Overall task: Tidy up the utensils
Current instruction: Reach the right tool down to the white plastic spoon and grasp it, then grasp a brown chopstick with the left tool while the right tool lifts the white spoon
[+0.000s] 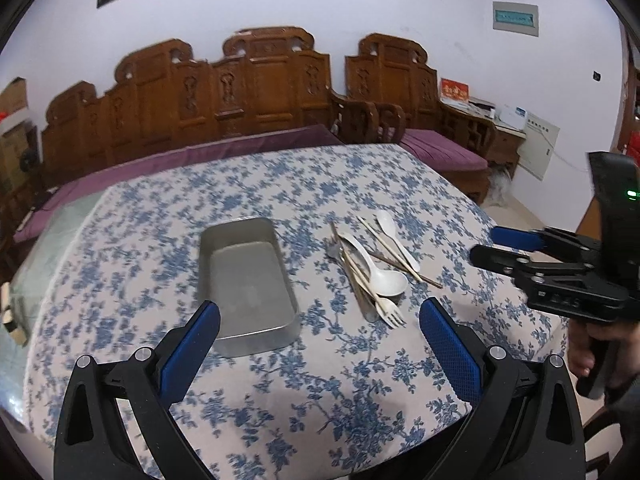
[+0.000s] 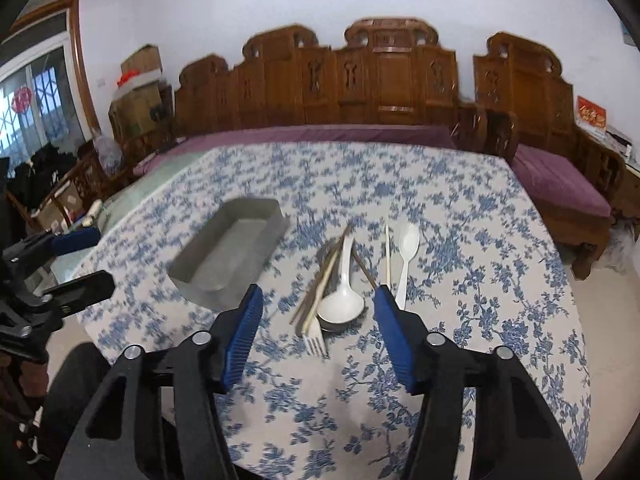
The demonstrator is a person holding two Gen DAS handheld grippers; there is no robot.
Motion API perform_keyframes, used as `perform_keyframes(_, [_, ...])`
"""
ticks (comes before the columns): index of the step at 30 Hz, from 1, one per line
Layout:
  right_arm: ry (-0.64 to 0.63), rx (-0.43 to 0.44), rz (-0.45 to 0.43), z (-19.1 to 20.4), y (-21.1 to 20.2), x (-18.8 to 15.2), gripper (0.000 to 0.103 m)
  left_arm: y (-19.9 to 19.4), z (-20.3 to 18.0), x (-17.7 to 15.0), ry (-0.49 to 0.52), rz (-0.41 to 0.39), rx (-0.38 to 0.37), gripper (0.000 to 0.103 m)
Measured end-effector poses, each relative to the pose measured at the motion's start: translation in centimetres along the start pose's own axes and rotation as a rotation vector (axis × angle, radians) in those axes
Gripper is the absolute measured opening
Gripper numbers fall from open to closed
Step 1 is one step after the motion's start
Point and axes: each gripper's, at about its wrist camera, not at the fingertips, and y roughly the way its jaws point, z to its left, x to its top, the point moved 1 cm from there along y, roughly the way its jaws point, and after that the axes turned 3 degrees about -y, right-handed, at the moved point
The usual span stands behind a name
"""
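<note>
An empty grey metal tray (image 1: 248, 276) (image 2: 228, 256) lies on the blue-flowered tablecloth (image 1: 280, 184). To its right is a loose pile of utensils: a white soup spoon (image 1: 380, 272) (image 2: 340, 300), a slim white spoon (image 1: 394, 236) (image 2: 408, 248), a pale fork (image 1: 386, 308) (image 2: 316, 336) and several chopsticks (image 1: 384, 240) (image 2: 328, 276). My left gripper (image 1: 320, 320) is open and empty, above the near table edge between tray and pile. My right gripper (image 2: 318, 300) is open and empty, hovering just short of the pile; it also shows in the left wrist view (image 1: 486, 246).
A carved wooden sofa with purple cushions (image 1: 248, 92) (image 2: 360, 80) stands behind the table. A wooden armchair (image 2: 560, 184) is at the right. Boxes and clutter (image 2: 136, 92) stand at the far left. The left gripper shows at the left edge of the right wrist view (image 2: 80, 260).
</note>
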Motion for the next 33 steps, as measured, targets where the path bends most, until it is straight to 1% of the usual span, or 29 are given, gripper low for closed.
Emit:
perform_keyframes(4, [0.013, 0.024, 0.053, -1.4, 3.2, -0.1, 0.051, 1.9, -0.3, -0.3, 0.006, 0.034, -0.043, 0.097])
perform_keyframes(6, [0.017, 0.037, 0.086, -2.0, 5.3, -0.2, 0.047, 2.9, -0.3, -0.3, 0.011, 0.05, -0.045, 0.097])
perform_keyframes(9, [0.004, 0.033, 0.136, -2.5, 8.1, -0.2, 0.043, 4.2, -0.3, -0.3, 0.018, 0.069, -0.049, 0.097])
perform_keyframes(11, [0.001, 0.031, 0.161, -2.9, 9.7, -0.1, 0.037, 5.0, -0.3, -0.3, 0.033, 0.073, -0.043, 0.097])
perform_keyframes(14, [0.014, 0.032, 0.196, -3.6, 12.1, 0.2, 0.035, 6.1, -0.3, -0.1, 0.051, 0.09, -0.035, 0.094])
perform_keyframes(19, [0.014, 0.036, 0.243, -4.2, 15.5, 1.0, 0.035, 7.8, -0.2, 0.6, 0.079, 0.123, -0.042, 0.085])
perform_keyframes(23, [0.023, 0.055, 0.274, -4.0, 17.7, 1.3, 0.035, 9.4, 0.4, 1.7, 0.05, 0.155, -0.072, 0.077])
perform_keyframes(28, [0.006, 0.06, 0.326, -3.5, 20.3, 1.1, 0.028, 11.0, 0.5, 2.6, 0.055, 0.175, -0.057, 0.076])
perform_keyframes(31, [-0.002, 0.037, 0.351, -3.4, 21.3, 0.9, 0.024, 11.7, 0.2, 2.8, 0.064, 0.19, -0.055, 0.076])
perform_keyframes(33, [0.007, 0.025, 0.359, -3.6, 21.6, 0.8, 0.023, 12.1, 0.1, 2.8, 0.065, 0.2, -0.056, 0.076])
